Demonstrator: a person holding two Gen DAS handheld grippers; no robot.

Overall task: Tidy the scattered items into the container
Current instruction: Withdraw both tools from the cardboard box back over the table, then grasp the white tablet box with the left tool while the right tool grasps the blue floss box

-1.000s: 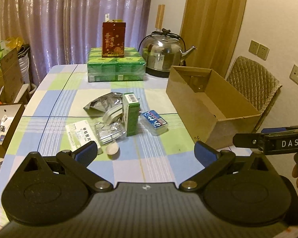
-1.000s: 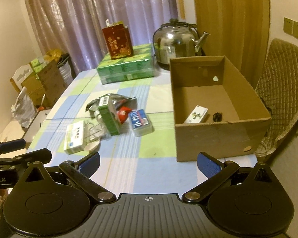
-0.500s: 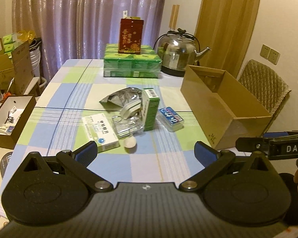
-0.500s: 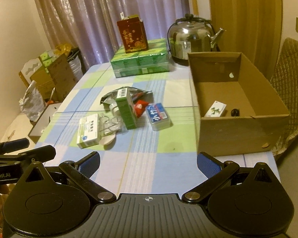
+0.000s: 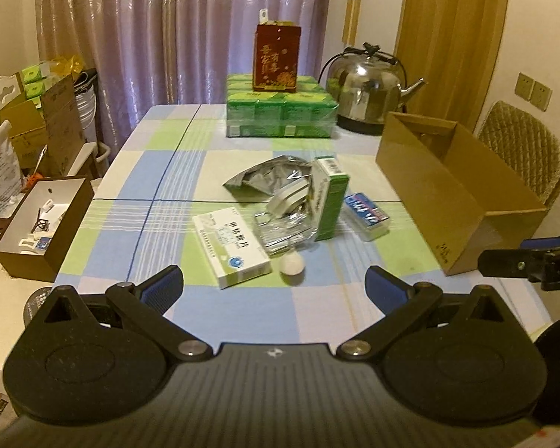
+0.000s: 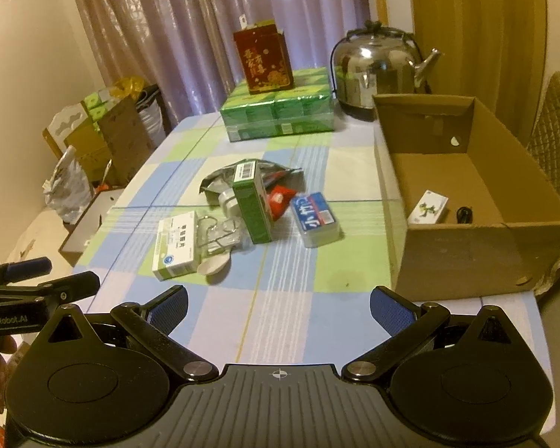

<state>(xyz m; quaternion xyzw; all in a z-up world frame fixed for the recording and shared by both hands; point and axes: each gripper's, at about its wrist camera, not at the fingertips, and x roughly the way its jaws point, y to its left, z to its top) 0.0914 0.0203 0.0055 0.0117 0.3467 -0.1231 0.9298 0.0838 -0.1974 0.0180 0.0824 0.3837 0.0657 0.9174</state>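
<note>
A cluster of loose items lies mid-table: a white medicine box [image 5: 231,246], an upright green box [image 5: 330,199], a blue-labelled clear case [image 5: 366,216], a silver foil bag [image 5: 268,175], a crumpled clear blister pack [image 5: 283,229] and a white spoon [image 6: 214,265]. A red packet [image 6: 278,201] peeks out behind the green box. The open cardboard box [image 6: 466,257] stands at the right and holds a small white box [image 6: 429,207] and a small black item [image 6: 464,214]. My left gripper [image 5: 274,287] and right gripper [image 6: 278,306] are both open and empty, held short of the cluster.
A stack of green packs [image 5: 280,119] with a red carton [image 5: 276,58] on top sits at the table's far end, beside a steel kettle [image 5: 369,86]. A quilted chair [image 5: 522,149] stands behind the cardboard box. More boxes and bags [image 5: 37,130] crowd the floor at the left.
Both views have swung a little to the left, so the cluster and the cardboard box sit further right in frame. Both grippers stay open, and nothing on the table has moved.
</note>
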